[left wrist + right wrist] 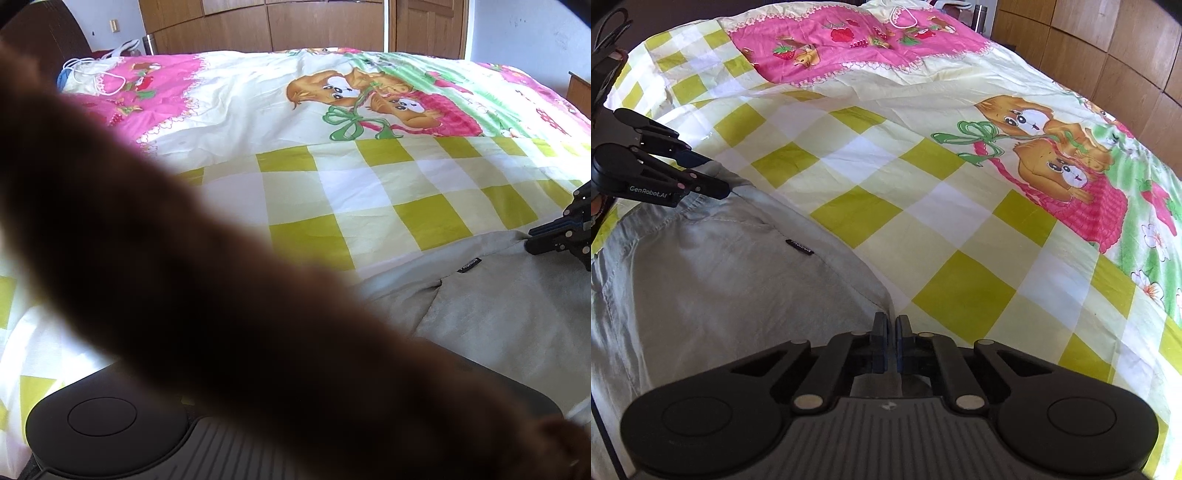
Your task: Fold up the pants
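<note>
The right black claw (892,326), fingers together, sits at the hem of pale grey cotton pants (713,280) lying flat and creased on the checked yellow bedsheet (886,155); the left black claw (716,184) is clamped on their far edge.

Bright daylight, fisheye bending at the edges — a dark blurred shape (221,277) smears the left view.

Blurred dark brown shape (207,280) running from upper left to lower right of the left wrist view, hiding the left gripper's fingers and much of the pale grey fabric pants (509,310). Black right gripper (565,236) cut off by that view's right edge. Small black label (799,246) on the pants unreadable.
</note>
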Motion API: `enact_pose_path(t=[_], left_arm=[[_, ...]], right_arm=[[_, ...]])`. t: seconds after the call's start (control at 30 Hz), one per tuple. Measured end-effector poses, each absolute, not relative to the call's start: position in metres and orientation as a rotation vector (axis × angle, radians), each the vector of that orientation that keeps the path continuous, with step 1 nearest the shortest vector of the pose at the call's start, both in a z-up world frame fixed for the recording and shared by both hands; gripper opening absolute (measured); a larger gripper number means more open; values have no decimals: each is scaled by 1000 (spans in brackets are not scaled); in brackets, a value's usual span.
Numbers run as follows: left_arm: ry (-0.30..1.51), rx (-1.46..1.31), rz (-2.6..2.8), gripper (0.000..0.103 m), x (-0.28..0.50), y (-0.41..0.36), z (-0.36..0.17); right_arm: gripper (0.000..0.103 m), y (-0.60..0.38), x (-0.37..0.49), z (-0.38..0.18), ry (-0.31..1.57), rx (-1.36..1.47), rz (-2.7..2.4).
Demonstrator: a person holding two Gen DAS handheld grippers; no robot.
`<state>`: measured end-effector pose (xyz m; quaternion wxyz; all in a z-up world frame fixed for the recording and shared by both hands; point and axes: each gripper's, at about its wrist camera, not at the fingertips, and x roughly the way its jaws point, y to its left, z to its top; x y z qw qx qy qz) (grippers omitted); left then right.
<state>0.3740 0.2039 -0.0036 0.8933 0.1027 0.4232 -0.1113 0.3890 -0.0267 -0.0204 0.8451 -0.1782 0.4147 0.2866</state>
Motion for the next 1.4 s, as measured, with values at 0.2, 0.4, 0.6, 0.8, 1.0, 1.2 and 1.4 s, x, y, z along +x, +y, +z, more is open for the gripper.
enact_pose_path(t=[0.2, 0.4, 0.6, 0.8, 1.0, 1.2, 1.4], left_arm=[[805, 206, -228, 23, 350, 206, 27], [674, 146, -260, 23, 284, 223, 82], [631, 173, -322, 23, 178, 225, 101], [752, 154, -317, 24, 109, 235, 52], [810, 198, -258, 29, 78, 247, 15], [742, 355, -240, 34, 65, 231, 15], [731, 469, -202, 46, 55, 233, 16]], right_arm=[[19, -32, 364, 16, 795, -359, 587], [19, -44, 292, 77, 688, -321, 625], [19, -36, 191, 102, 641, -352, 719], [19, -12, 111, 50, 787, -389, 827], [19, 3, 73, -5, 885, -486, 823], [20, 11, 56, -16, 805, -630, 803], [25, 22, 43, -17, 769, -667, 861]])
